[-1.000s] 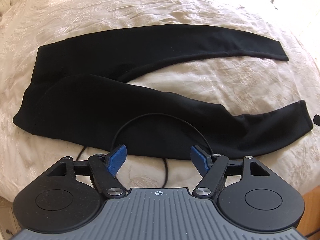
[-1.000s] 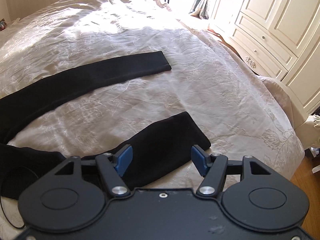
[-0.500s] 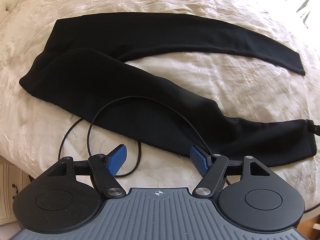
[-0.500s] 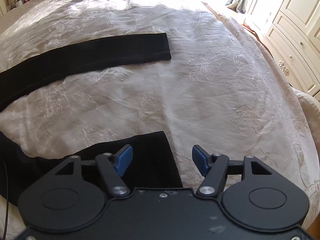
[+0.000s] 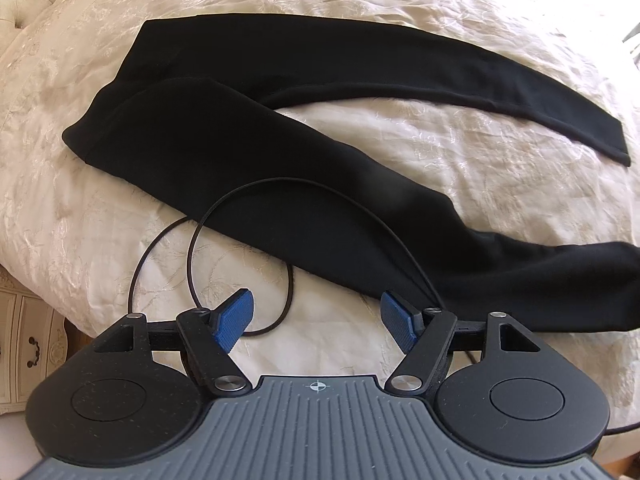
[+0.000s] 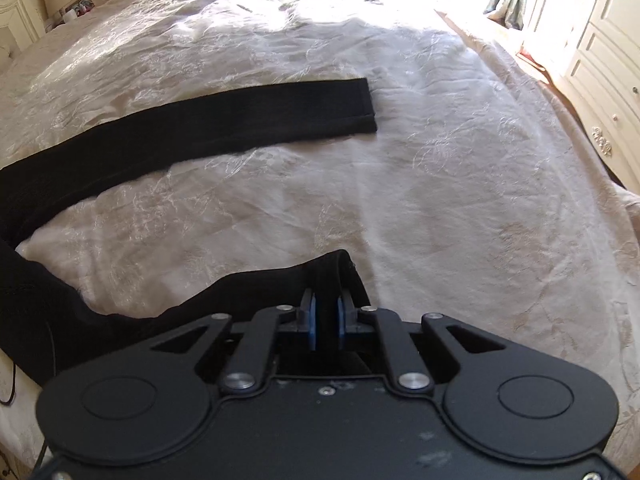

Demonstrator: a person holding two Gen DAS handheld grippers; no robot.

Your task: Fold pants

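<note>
On the cream bedspread, seen from the left claw's camera, the black pants lay spread flat, waist toward ten o'clock, legs splayed toward three. The left claw gaped wide and held nothing, poised above the near leg's edge and a looped cable.

From the right camera, the right claw was pinched nearly shut on the near leg's cuff at twelve o'clock; the far cuff lay well apart. The first fold looked just begun: next, that cuff probably needed carrying over onto the far leg.
</note>
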